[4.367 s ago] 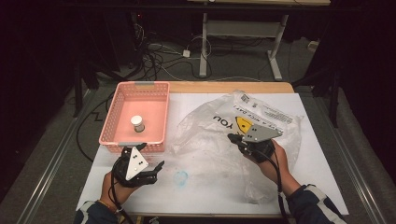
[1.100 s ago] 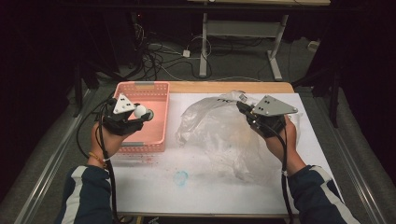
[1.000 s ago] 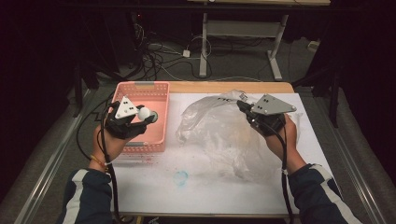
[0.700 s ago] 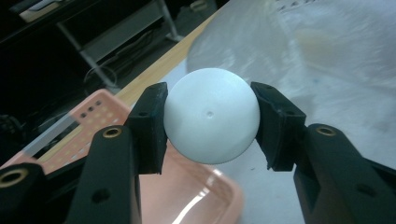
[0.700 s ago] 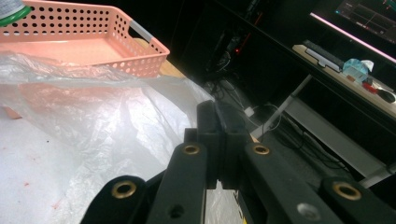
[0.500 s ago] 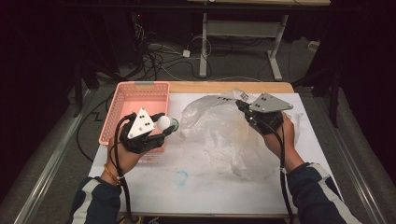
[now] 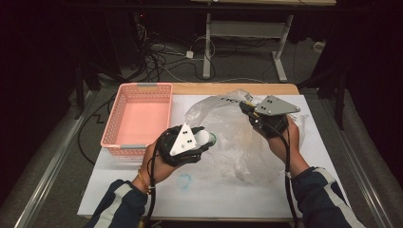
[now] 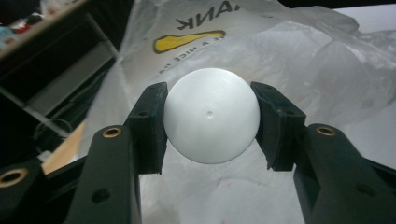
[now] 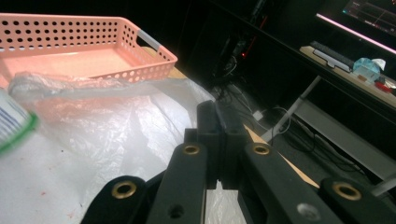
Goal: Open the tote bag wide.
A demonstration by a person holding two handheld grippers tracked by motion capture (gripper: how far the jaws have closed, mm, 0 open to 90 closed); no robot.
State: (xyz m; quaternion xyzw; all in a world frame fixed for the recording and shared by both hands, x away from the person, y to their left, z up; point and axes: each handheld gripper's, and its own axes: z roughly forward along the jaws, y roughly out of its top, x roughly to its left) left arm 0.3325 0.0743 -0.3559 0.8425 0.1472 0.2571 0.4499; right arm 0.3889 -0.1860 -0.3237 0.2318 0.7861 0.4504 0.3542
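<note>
My left gripper (image 7: 205,141) is shut on a small bottle with a round white cap (image 8: 211,122); its pads (image 8: 150,126) press the cap from both sides. It hovers over the white table sheet, just left of the clear plastic bag (image 7: 237,142). The bottle's white body with a green band (image 9: 13,122) also shows at the left edge of the right gripper view. My right gripper (image 7: 245,108) is shut on the bag's upper edge and holds it raised, jaws together (image 9: 219,133). The pink basket (image 7: 145,87) at the back left has nothing in it.
A white sheet (image 7: 228,199) covers the wooden table (image 7: 199,89) and carries a faint blue scribble (image 7: 184,181) near the front. Cables, a desk frame (image 7: 280,52) and dark floor lie beyond the table's far edge.
My left hand has carried the white-capped bottle from above the basket to the right, up to the bag. The right gripper has stayed put with the bag's edge.
</note>
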